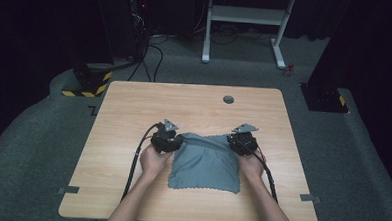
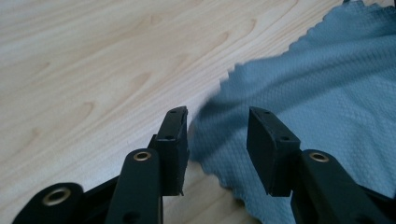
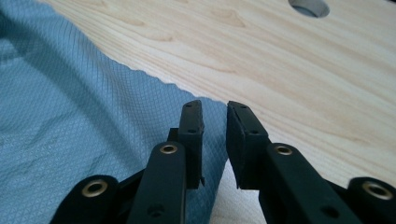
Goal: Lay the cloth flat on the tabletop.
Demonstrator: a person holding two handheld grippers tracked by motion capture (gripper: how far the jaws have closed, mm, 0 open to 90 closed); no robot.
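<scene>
Blue-grey waffle-weave cloth (image 1: pixel 205 162) lies spread on my side of the pale wooden table (image 1: pixel 134 103), its far edge bunched into a ridge that runs between my two hands and its near edge scalloped and flat. My left gripper (image 2: pixel 217 135) sits at the cloth's far left corner; in the left gripper view its jaws stand well apart, with the zigzag-cut corner lying loose on the wood in the gap between them — the pads do not press on it. My right gripper (image 3: pixel 215 135) is at the far right corner; in the right gripper view its jaws stand a narrow gap apart, the cloth's edge running under and past the left-hand one, and nothing is pinched between the pads. In the high view my left gripper (image 1: pixel 166 137) and my right gripper (image 1: pixel 242 140) flank the cloth's far edge, each touching or just above a corner — I cannot tell which. A round cable hole (image 1: pixel 228 99) sits in the tabletop farther off, well clear of the cloth, and shows again in the right gripper view (image 3: pixel 309 6).
</scene>
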